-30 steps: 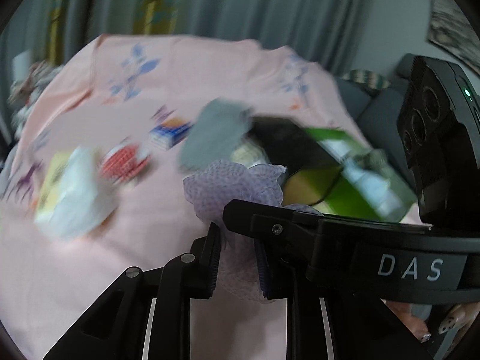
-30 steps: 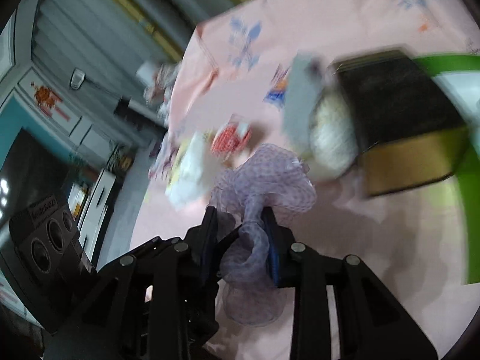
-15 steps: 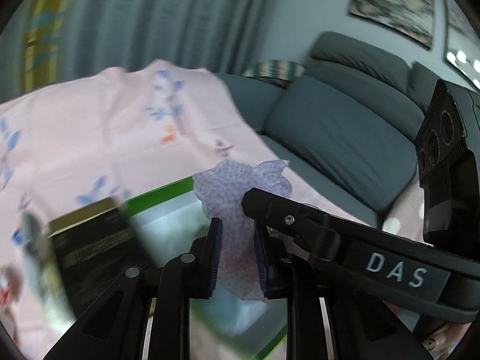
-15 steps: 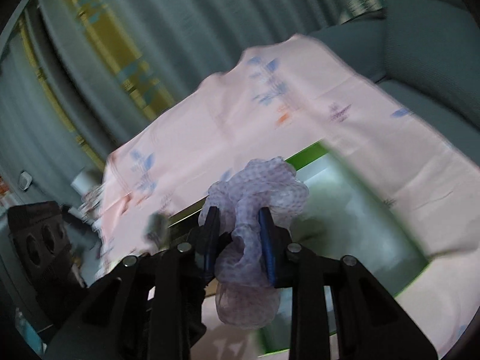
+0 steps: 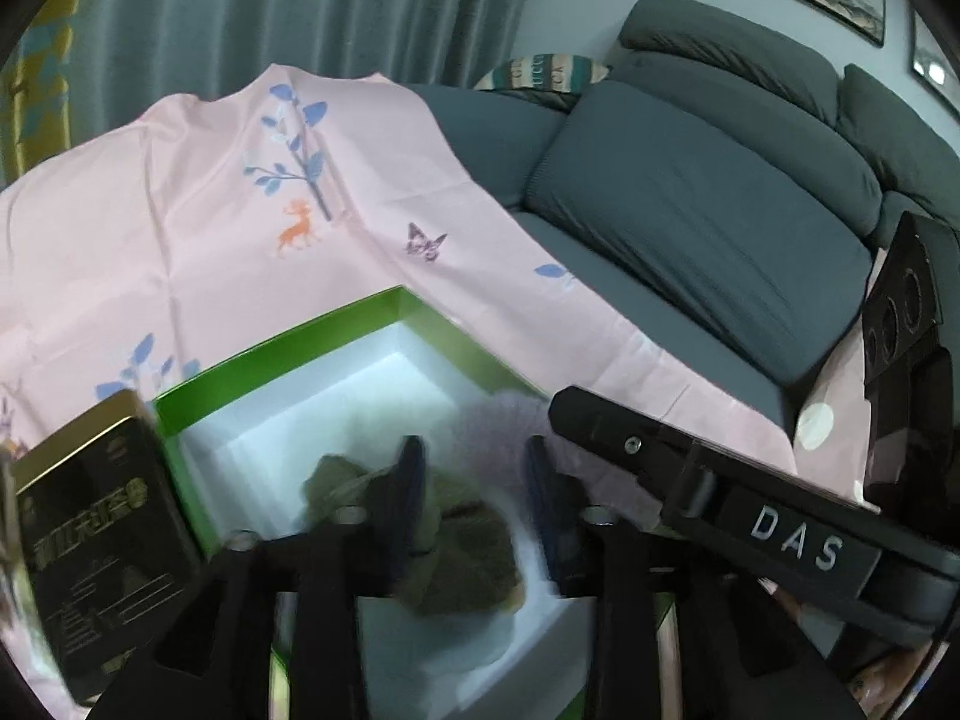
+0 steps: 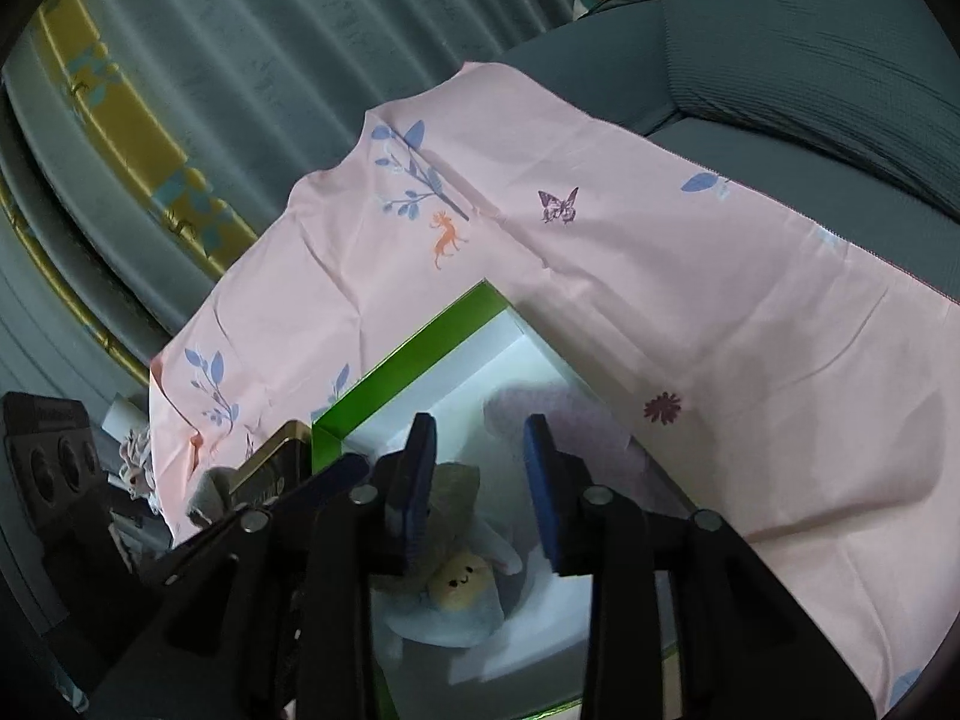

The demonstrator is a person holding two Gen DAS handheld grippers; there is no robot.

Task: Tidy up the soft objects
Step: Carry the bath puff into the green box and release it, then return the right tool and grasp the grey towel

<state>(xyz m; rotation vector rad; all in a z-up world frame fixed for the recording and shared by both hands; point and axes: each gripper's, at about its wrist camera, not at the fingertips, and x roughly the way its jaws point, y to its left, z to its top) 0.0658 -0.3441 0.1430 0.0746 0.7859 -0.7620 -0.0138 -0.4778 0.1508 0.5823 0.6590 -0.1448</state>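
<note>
A green box point(image 5: 282, 354) with a white inside lies on the pink sheet point(image 5: 180, 228); it also shows in the right wrist view point(image 6: 414, 354). The lilac dotted cloth point(image 5: 498, 420) lies blurred in the box, also in the right wrist view point(image 6: 576, 414). An olive soft item point(image 5: 468, 558) and a small plush face point(image 6: 459, 585) lie in the box too. My left gripper point(image 5: 474, 480) and my right gripper point(image 6: 477, 456) are both open, side by side above the box, jaws apart on either side of the cloth.
A black and gold tin point(image 5: 90, 528) stands left of the box. A grey sofa point(image 5: 720, 192) lies to the right, curtains point(image 5: 270, 6) behind. The pink sheet hangs over the sofa edge. The other gripper's body point(image 5: 906, 324) is close on the right.
Both grippers swung right from the cluttered sheet to over the green box, carrying the lilac cloth. Both have now opened and the cloth has dropped into the box.
</note>
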